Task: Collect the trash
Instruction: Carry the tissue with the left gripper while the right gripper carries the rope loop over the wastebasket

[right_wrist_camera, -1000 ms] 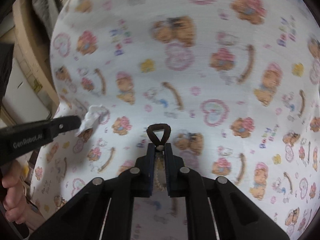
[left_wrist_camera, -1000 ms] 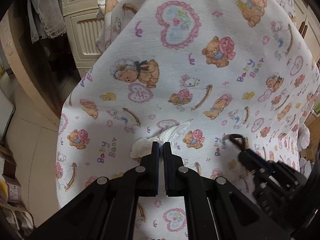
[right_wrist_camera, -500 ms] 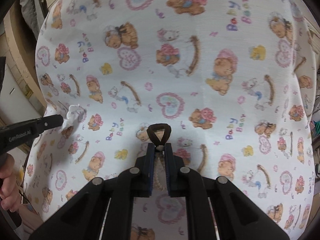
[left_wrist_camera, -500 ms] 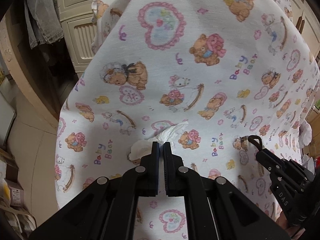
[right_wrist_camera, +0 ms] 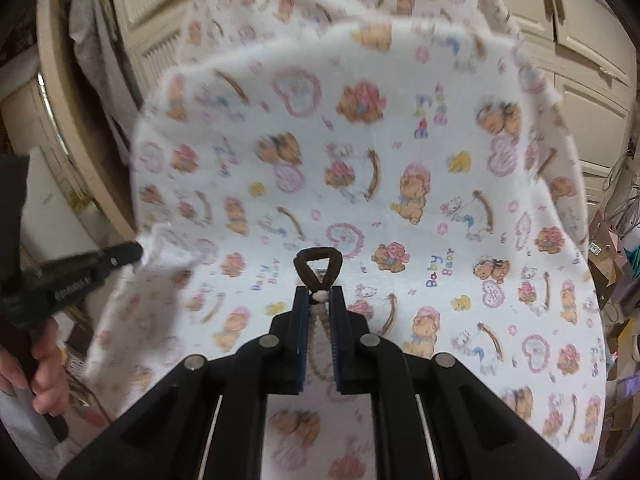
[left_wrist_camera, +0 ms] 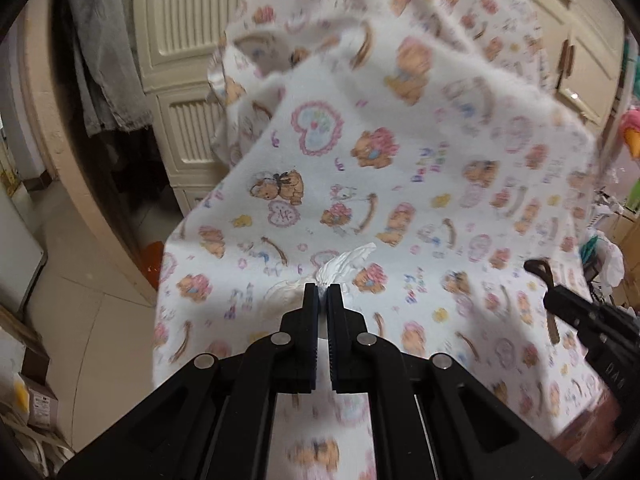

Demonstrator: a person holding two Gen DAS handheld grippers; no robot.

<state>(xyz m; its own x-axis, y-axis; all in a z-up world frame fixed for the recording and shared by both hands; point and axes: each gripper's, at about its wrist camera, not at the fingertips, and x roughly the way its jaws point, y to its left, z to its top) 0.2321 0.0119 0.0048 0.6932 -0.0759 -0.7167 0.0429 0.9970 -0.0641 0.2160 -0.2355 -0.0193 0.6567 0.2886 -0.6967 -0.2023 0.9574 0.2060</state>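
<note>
The left gripper was pinched tight on a crumpled white tissue, which stuck out past its fingertips in a twisted, feathery wad. The right gripper was nearly closed on a dark brown loop with a small white knot at its base and a pale beaded strand hanging down between the jaws. Both pieces were held up above a white cloth printed with teddy bears, pink hearts and the words "Baby Bear", the tissue on the left and the loop on the right. There was one tissue, one loop and two grippers. A person's hand gripped the left tool's handle at the near left. Cream louvred cabinet doors stood at the far side.
</note>
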